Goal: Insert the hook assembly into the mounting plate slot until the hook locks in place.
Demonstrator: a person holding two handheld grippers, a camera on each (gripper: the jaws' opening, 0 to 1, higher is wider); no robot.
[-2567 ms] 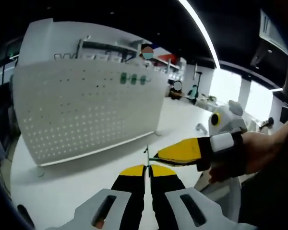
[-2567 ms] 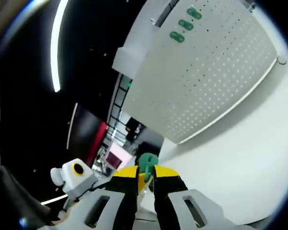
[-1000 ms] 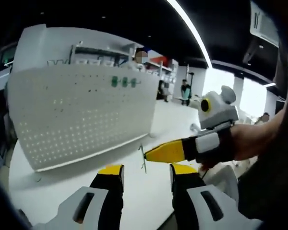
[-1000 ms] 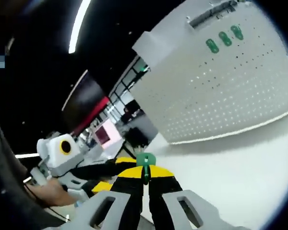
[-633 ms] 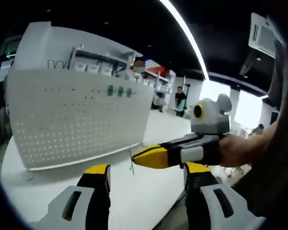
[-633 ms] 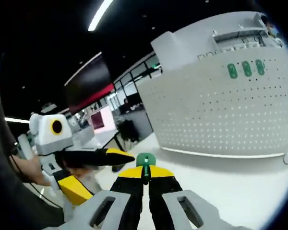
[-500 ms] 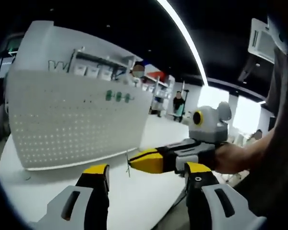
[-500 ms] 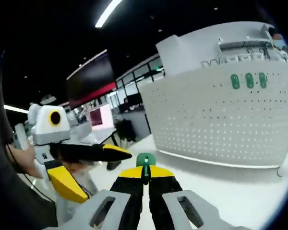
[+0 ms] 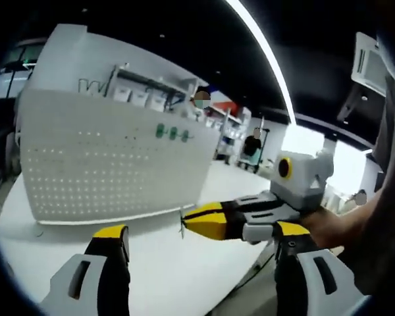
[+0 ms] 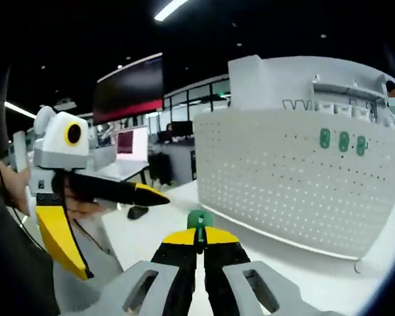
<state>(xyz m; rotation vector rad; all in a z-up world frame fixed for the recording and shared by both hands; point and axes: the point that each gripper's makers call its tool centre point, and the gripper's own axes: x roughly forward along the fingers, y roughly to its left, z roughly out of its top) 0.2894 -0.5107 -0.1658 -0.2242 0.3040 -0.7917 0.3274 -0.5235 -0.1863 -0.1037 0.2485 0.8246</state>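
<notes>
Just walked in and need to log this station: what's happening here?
A person is working with two handheld grippers at a white table. The right gripper is shut on a small green-headed hook piece, holding it in the air short of the upright white perforated mounting plate. Three green hooks already sit high on that plate. The left gripper is open and holds nothing.

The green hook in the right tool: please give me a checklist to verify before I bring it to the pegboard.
1. Right tool shut on the green hook: ok.
2. Left tool open, holding nothing: ok.
3. White pegboard upright on the table: ok.
4. Three green hooks already on its upper part: ok.
5. Hook aligned with a free slot: not ok, hook apart from the board.
6. Hook's wire end straight: cannot tell.
</notes>
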